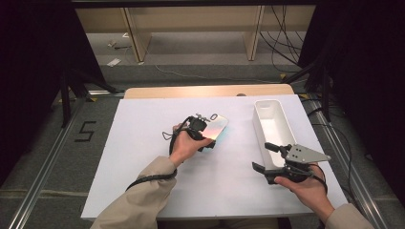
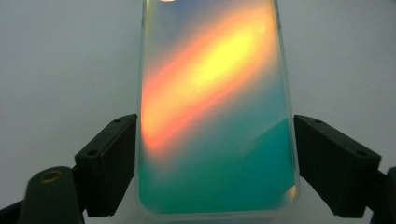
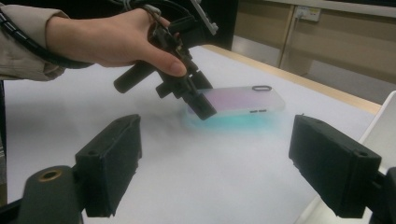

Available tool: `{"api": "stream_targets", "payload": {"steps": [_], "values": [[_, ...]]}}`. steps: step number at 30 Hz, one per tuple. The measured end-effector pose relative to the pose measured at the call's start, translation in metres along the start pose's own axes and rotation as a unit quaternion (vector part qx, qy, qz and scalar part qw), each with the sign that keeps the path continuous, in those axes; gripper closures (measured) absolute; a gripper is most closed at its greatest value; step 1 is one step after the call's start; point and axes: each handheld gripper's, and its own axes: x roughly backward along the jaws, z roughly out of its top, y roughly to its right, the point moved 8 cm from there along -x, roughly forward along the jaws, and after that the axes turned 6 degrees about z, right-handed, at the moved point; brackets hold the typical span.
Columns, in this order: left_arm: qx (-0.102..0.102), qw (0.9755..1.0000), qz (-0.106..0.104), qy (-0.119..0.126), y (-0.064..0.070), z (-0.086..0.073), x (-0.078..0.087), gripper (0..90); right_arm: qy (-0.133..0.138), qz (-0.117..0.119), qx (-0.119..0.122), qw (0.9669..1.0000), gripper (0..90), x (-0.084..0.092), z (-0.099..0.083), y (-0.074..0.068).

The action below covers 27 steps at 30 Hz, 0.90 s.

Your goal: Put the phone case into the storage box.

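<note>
Matte black left claw (image 2: 215,154) pinches glossy iridescent phone case (image 2: 217,116); right claw (image 3: 233,163) gapes empty.

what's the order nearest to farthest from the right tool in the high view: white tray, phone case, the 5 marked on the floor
From the right tool, at the table's right front:
1. White tray: right beside it, running away along the table's right side.
2. Phone case: mid-table to the left, between the left tool's jaws.
3. The 5 marked on the floor: far left, off the table.

Beige sleeves (image 1: 143,195), black grippers (image 1: 274,162)
</note>
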Motion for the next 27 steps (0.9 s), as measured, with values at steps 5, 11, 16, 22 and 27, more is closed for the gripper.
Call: {"api": "stream_targets", "payload": {"steps": [5, 11, 16, 22, 27], "values": [[-0.003, 0.9999, -0.005, 0.016, 0.0, 0.001, 0.01, 17.1, 0.0, -0.003, -0.001, 1.0, 17.1, 0.0, 0.0, 0.001], [0.001, 0.9994, -0.008, 0.033, 0.0, 0.0, 0.019, 17.1, 0.0, -0.007, -0.001, 1.0, 16.4, 0.001, 0.0, 0.001], [-0.006, 0.9989, -0.015, 0.044, 0.002, -0.002, 0.027, 17.1, -0.001, -0.009, -0.005, 1.0, 15.8, 0.0, 0.0, 0.002], [-0.011, 0.9983, -0.015, 0.056, 0.002, -0.005, 0.036, 17.1, 0.003, -0.011, -0.01, 0.9999, 14.6, 0.001, 0.002, 0.001], [-0.012, 0.9978, -0.015, 0.063, 0.0, -0.008, 0.043, 17.1, 0.004, -0.015, -0.008, 0.9998, 12.3, 0.0, 0.003, 0.002]]}}
